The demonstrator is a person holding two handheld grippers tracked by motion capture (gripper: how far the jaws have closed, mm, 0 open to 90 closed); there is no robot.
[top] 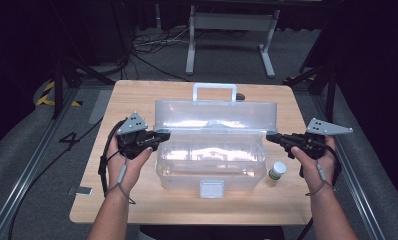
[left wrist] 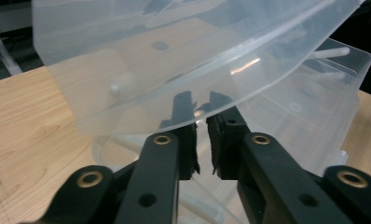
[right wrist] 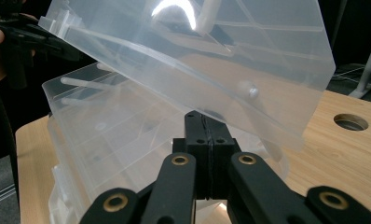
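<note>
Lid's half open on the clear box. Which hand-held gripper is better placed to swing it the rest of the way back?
Probably the left hand-held gripper: its pads pinch the edge of the lid. The right hand-held gripper is shut with nothing between its pads, its tips only against the lid's underside.

Dim dark surroundings, overhead light on the table (top: 137, 205), white glare on the clear plastic box (right wrist: 174, 11), soft focus
</note>
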